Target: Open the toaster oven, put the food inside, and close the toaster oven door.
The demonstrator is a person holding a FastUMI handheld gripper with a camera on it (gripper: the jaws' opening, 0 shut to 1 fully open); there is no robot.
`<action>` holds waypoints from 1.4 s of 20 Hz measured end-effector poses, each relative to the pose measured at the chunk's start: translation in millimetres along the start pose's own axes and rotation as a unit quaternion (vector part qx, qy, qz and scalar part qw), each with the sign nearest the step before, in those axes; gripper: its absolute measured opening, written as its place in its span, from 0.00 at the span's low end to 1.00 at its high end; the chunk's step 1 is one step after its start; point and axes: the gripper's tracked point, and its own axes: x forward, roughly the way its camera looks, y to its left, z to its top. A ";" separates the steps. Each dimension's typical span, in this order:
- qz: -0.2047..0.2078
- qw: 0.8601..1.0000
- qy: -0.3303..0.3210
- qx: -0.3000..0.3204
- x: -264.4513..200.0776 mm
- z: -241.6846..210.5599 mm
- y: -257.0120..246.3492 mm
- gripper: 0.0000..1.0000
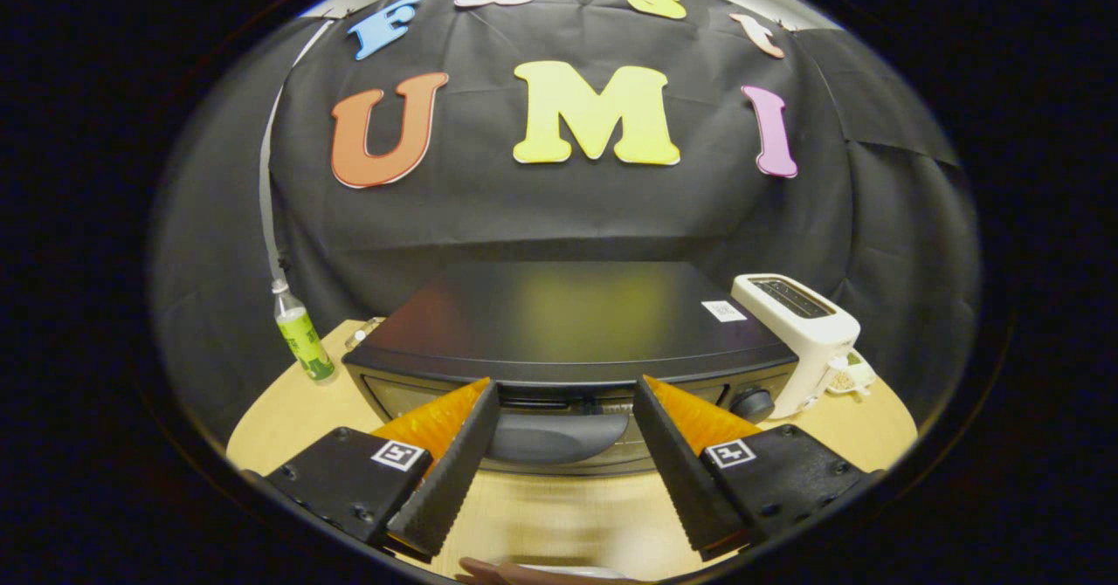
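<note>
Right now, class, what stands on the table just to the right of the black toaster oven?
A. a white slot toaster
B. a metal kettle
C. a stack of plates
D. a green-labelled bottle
A: the white slot toaster stands beside the toaster oven, beyond the open gripper; the bottle is on the oven's other side.

hand-held gripper (566,406) level, pointing forward. Fingers (450,467) spread wide, jaws parted with a clear gap, nothing between them, no contact on either pad.
</note>
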 end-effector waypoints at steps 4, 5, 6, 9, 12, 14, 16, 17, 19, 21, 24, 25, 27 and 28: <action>-0.017 0.999 0.008 -0.033 0.0 -1.2 10.6 1.00; -0.013 1.000 0.008 -0.026 1.4 -2.7 12.1 1.00; -0.014 1.000 0.008 -0.021 4.3 -3.8 12.3 1.00; -0.003 1.000 0.001 0.008 -2.4 -5.7 14.0 1.00; 0.001 1.000 0.009 0.003 -14.3 -13.6 14.2 1.00; 0.006 1.000 0.019 0.020 -25.2 -22.4 13.3 1.00; 0.006 0.999 0.041 0.022 -33.7 -32.5 14.0 1.00; 0.008 0.998 0.055 0.028 -39.8 -40.7 13.6 1.00; 0.010 0.996 0.079 0.028 -50.1 -54.2 14.1 1.00; 0.010 0.995 0.102 0.006 -61.0 -69.9 14.0 1.00; 0.001 0.992 0.125 -0.008 -72.4 -91.4 12.8 1.00; -0.005 0.991 0.137 -0.011 -75.0 -99.7 12.7 1.00; -0.011 0.987 0.160 -0.009 -76.9 -120.4 14.1 1.00; -0.011 0.985 0.173 -0.004 -79.3 -128.8 14.6 1.00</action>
